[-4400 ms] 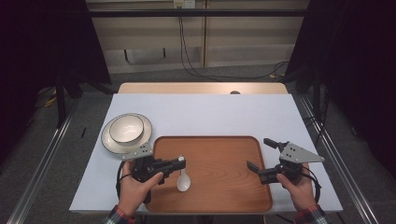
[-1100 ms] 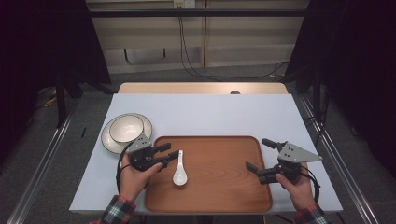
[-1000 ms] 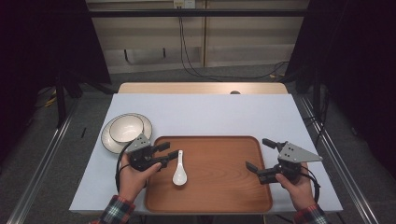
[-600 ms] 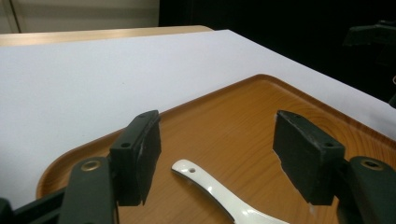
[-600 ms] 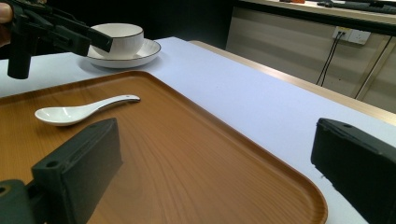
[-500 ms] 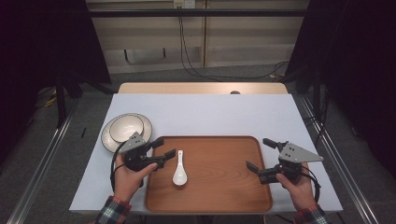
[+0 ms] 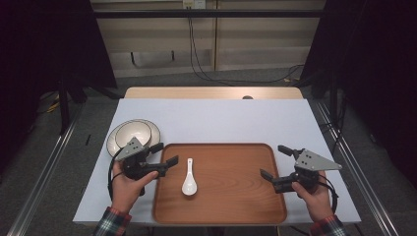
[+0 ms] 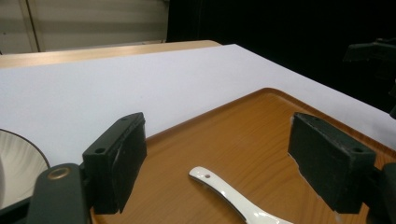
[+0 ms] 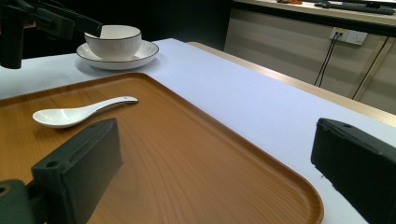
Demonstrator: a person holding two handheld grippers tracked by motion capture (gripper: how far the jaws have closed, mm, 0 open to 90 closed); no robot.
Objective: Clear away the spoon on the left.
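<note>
High view: a white spoon [image 7: 189, 177] is seen lying on the wooden tray [image 7: 231, 204], left of centre; the left tool [image 7: 164, 155] is held wide at the tray's left edge, the right tool [image 7: 276, 162] wide at its right.
Left gripper view: the spoon's handle [image 8: 219, 185] is framed between spread jaws.
Right gripper view: a bowl [image 9: 113, 40] is recorded on a plate [image 9: 140, 52] beyond the tray.

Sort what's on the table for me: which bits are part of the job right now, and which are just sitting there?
In play, judging by the layout:
- white spoon lying on the wooden tray
- left tongs, open beside the spoon
- bowl on its plate, off the tray

Just there:
- right tongs, open, empty
- wall cables
</note>
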